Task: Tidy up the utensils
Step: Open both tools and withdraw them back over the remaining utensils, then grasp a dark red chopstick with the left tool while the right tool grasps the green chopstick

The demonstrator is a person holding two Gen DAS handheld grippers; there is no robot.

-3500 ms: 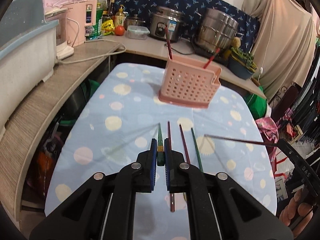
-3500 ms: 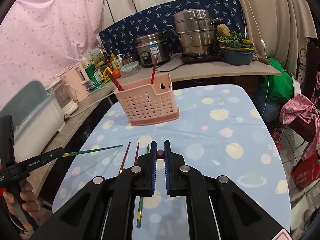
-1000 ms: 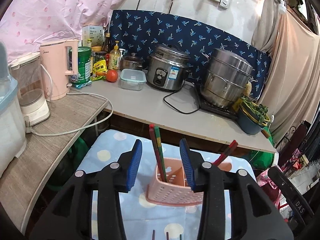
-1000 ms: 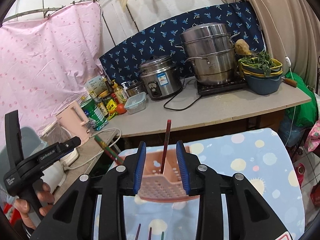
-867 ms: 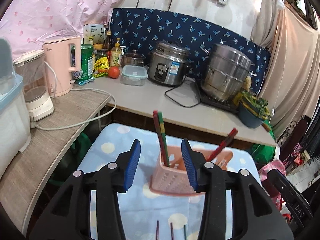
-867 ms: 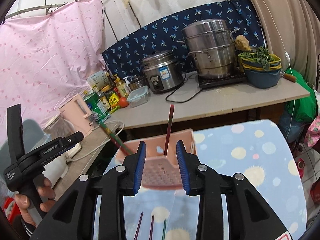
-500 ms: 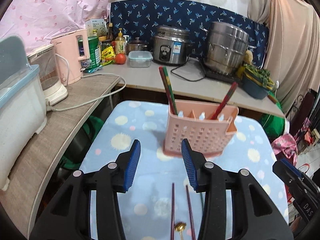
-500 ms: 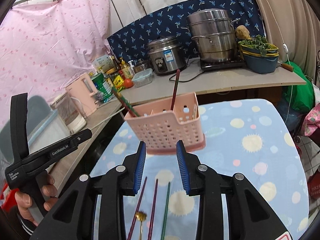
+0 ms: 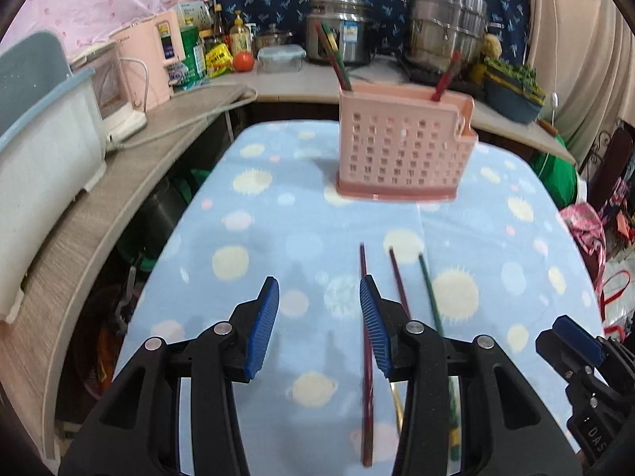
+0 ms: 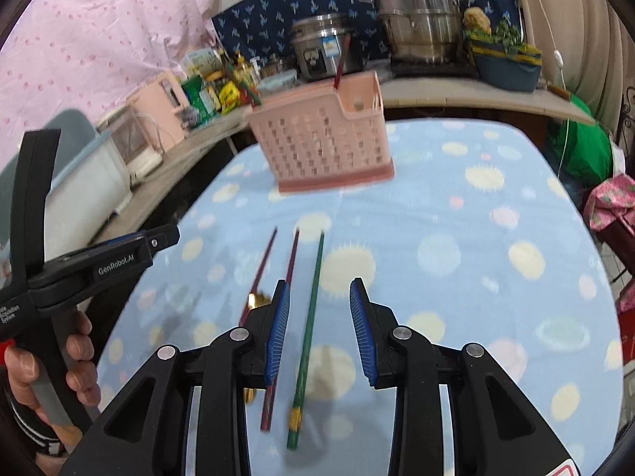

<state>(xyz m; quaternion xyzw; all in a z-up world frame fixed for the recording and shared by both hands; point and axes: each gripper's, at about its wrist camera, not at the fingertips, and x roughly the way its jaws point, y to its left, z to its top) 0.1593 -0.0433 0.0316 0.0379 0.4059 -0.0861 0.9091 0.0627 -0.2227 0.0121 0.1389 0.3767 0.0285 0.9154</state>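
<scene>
A pink perforated utensil basket (image 9: 403, 146) stands on the blue dotted tablecloth (image 9: 278, 214) and holds a red and a green chopstick on its left and a red one on its right; it also shows in the right wrist view (image 10: 323, 142). Two dark red chopsticks (image 9: 364, 317) and a green chopstick (image 10: 307, 333) lie on the cloth, with a gold spoon (image 10: 254, 301) partly hidden. My left gripper (image 9: 319, 317) is open and empty, low over the cloth just left of the chopsticks. My right gripper (image 10: 319, 319) is open and empty, astride the green chopstick.
A counter (image 9: 301, 79) behind the table carries a rice cooker (image 9: 343, 29), a steel pot (image 9: 448, 20), a pink kettle (image 9: 152, 59), jars and a bowl of greens. A blue-lidded bin (image 9: 39, 135) stands on the left shelf. Bags lie on the floor at the right.
Both grippers have come down and back from the basket to just above the chopsticks on the cloth. Both stay open and empty.
</scene>
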